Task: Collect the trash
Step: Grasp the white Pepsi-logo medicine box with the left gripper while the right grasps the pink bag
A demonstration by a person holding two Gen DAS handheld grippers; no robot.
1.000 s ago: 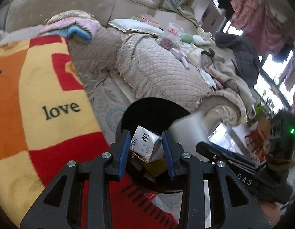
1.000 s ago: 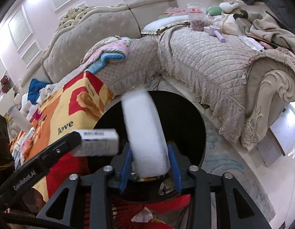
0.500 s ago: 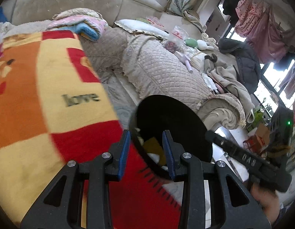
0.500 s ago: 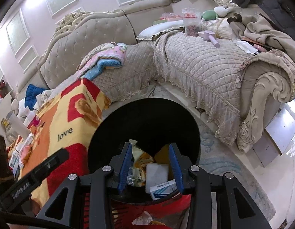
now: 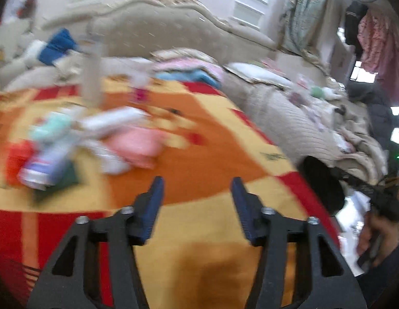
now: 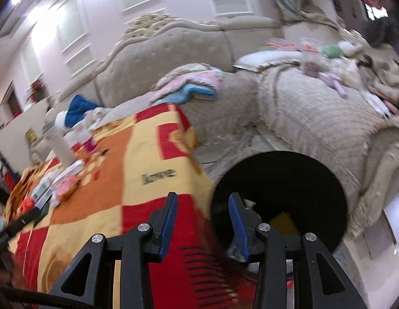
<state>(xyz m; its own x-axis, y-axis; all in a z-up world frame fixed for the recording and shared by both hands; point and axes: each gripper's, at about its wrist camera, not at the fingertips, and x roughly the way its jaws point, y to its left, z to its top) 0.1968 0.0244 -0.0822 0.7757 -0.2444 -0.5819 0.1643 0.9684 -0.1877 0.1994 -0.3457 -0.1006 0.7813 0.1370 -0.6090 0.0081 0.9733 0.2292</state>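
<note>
Nearest the left wrist camera, the left hand-held gripper (image 5: 197, 193) is released, its blue pads spread wide with nothing between them, over the blanket (image 5: 199, 159) that covers the counter. Judging by that spread, it is readied for another pickup. The right hand-held gripper (image 6: 203, 211) is likewise released and empty, straddling the counter's right edge and the rim of the black bin (image 6: 315, 170), which stands on the floor just beside that edge, probably so trash can drop straight in. Scraps, one yellow, show inside it.

Farther along, toward the counter's left edge, lies the remaining trash pile (image 5: 78, 139): blurred boxes, a pink pack and wrappers, touching one another. A long white box (image 5: 111, 121) lies flat, its long axis running roughly left to right. Beyond stands the sofa (image 5: 158, 31).
</note>
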